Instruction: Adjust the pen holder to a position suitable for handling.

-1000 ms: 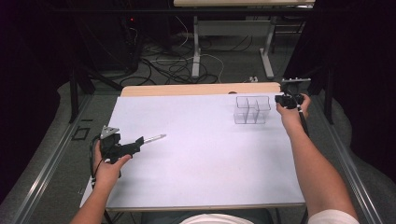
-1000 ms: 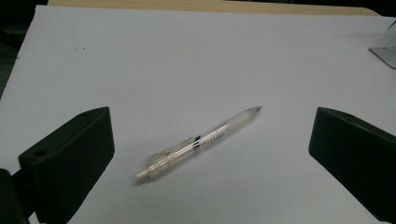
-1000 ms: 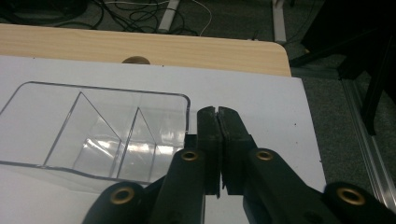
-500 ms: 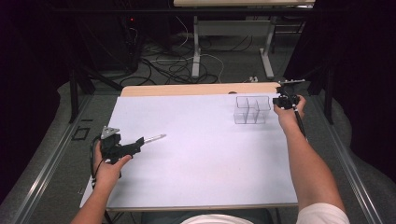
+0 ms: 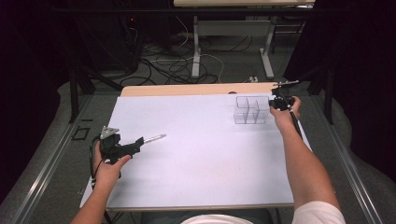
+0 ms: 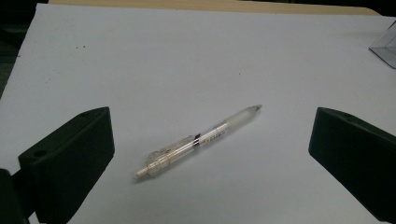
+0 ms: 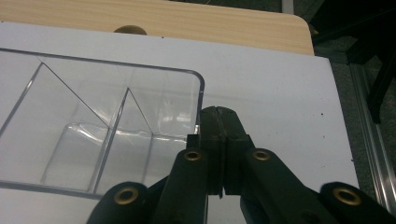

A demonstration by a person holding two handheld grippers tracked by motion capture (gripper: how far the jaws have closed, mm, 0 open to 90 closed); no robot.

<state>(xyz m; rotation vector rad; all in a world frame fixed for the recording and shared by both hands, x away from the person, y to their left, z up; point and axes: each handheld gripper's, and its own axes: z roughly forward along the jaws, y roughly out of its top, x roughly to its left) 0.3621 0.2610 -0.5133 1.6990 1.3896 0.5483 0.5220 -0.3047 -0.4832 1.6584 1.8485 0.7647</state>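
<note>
A clear pen (image 6: 201, 140) lies flat on the white table (image 5: 201, 168), tip pointing away from my left gripper (image 6: 212, 128). The jaws of that gripper stand wide open on either side of the pen and do not touch it. In the high view the left gripper (image 5: 138, 142) is at the table's left, with the pen (image 5: 154, 138) just beyond it. My right gripper (image 7: 219, 123) is shut with nothing between its jaws, right against the outer right wall of a clear divided box (image 7: 116, 116). From above, the right gripper (image 5: 276, 102) sits beside the box (image 5: 250, 110) at the back right.
The box's compartments look empty. A bare wooden strip (image 5: 187, 89) runs along the table's far edge. Metal rails (image 5: 345, 158) flank the table, and cables lie on the floor (image 5: 177, 65) behind it.
The right gripper has shifted slightly left, closer to the box's right wall. The left gripper and the pen have not moved.
</note>
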